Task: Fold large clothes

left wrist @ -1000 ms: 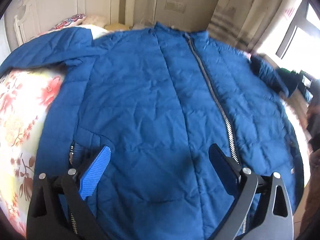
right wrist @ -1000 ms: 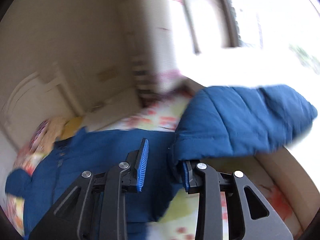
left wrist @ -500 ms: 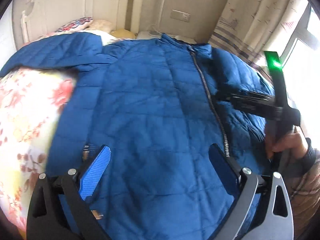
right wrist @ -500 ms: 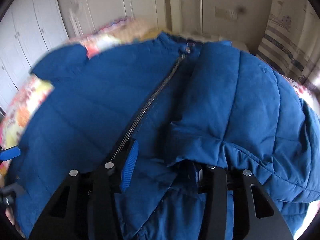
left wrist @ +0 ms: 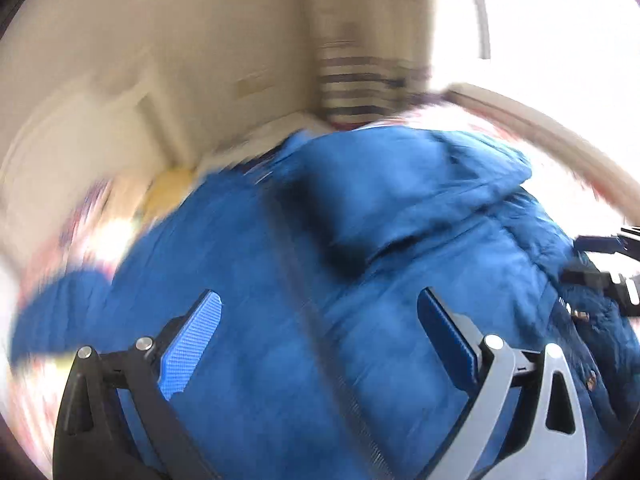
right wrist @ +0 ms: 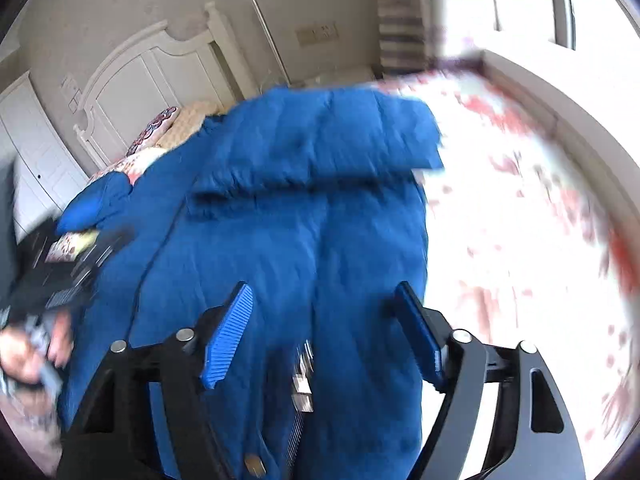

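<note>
A large blue puffer jacket (right wrist: 280,248) lies front-up on the bed, its zipper (left wrist: 320,344) running down the middle. One sleeve (right wrist: 320,140) is folded across the chest; the other sleeve (right wrist: 96,200) sticks out to the far left. My right gripper (right wrist: 324,320) hovers over the lower jacket with its jaws opening and nothing between the pads. My left gripper (left wrist: 320,320) stands open above the jacket front, empty, in a motion-blurred view. The right gripper's fingertips (left wrist: 596,244) show at the right edge of the left wrist view.
A floral bedsheet (right wrist: 520,240) is bare to the right of the jacket. A white headboard (right wrist: 132,72) and pillows (right wrist: 188,120) are at the far end. A striped curtain (right wrist: 400,40) and a bright window lie beyond. A hand (right wrist: 28,352) holds the left gripper at left.
The right gripper carried the sleeve over the jacket front, let it go and drew back with widening jaws. The left gripper swung right and rolled, staying open.
</note>
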A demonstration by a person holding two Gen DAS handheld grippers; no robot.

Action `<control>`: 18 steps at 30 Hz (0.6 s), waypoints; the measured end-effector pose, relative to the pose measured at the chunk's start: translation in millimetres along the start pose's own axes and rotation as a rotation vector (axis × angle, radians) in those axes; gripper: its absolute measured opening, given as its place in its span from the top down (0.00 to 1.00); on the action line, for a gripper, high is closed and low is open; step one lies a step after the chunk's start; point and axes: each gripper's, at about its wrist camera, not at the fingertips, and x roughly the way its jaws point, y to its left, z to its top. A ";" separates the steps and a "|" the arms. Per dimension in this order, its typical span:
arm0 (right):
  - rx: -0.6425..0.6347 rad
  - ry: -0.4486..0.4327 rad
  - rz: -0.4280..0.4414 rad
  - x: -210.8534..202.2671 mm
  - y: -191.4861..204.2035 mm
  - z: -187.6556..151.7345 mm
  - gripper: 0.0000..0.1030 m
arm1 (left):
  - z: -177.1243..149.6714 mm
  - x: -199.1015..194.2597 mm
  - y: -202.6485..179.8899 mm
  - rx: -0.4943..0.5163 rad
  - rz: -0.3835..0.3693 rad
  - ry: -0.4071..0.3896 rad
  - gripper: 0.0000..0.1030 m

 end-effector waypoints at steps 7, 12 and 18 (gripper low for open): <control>-0.087 -0.039 -0.053 4.0 14.6 -33.2 0.29 | 72.8 50.6 -102.9 0.310 -0.077 -0.038 0.05; -0.084 -0.038 -0.043 9.9 13.4 -32.5 0.29 | 83.7 77.6 -141.8 0.372 -0.179 0.023 0.29; -0.071 -0.039 -0.027 9.4 13.5 -32.7 0.29 | 99.2 61.4 -63.1 -0.019 -0.346 -0.062 0.73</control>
